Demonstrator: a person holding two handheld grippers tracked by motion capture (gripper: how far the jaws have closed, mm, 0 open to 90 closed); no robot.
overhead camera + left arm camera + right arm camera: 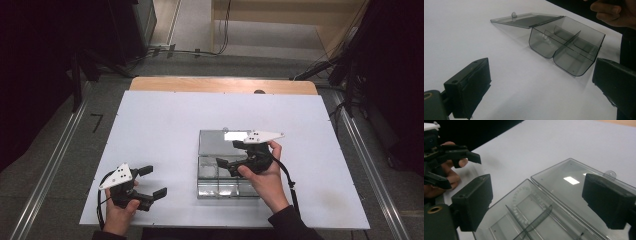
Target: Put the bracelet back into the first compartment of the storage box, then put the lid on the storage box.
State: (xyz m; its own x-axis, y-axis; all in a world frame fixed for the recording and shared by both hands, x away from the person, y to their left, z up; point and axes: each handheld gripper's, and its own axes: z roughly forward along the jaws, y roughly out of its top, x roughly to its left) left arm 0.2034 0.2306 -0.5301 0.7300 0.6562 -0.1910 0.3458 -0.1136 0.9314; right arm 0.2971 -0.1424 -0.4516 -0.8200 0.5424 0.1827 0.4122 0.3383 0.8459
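— Where do we see the clear grey plastic box with inner dividers (227, 172) now?

— We see it on the white desk (165, 130), a little right of the middle and toward the near edge. Its flat lid (222, 142) is open and lies back on the desk, on the far side of the box. In the left gripper view we can count the thin partitions (564, 41) that cut the box into compartments, and we see nothing inside them.

— And our right gripper (235, 155)?

— We hold it just above the box, over the line between the lid and the compartments. In the right gripper view its jaws stand wide apart, one over the desk beside the box and one over the lid, and they clamp nothing.

— What about our left gripper (152, 182)?

— We keep it near the front left part of the desk, well apart from the box. Its jaws are apart too and hold nothing.
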